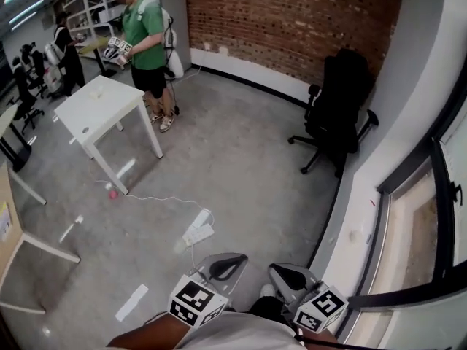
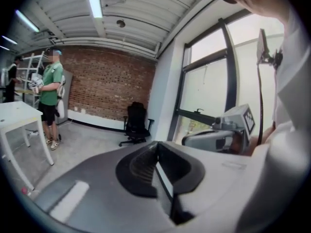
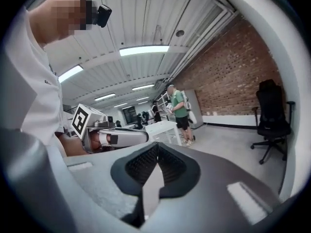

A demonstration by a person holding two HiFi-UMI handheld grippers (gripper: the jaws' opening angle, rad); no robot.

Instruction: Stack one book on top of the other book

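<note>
No book shows in any view. In the head view my left gripper [image 1: 235, 259] and my right gripper [image 1: 276, 271] are held low and close to my body, side by side over the grey floor. Both are shut with nothing between the jaws. In the left gripper view the jaws of the left gripper [image 2: 156, 148] meet in a closed seam, and the right gripper [image 2: 218, 135] shows beside it in front of the window. In the right gripper view the right gripper [image 3: 157, 148] is closed the same way, with the left gripper [image 3: 116, 137] to its left.
A white table [image 1: 102, 106] stands at the far left, with a person in a green shirt [image 1: 146, 35] behind it. A black office chair [image 1: 339, 108] sits by the brick wall. A power strip and cable [image 1: 197, 232] lie on the floor. A window ledge [image 1: 357, 224] runs along the right.
</note>
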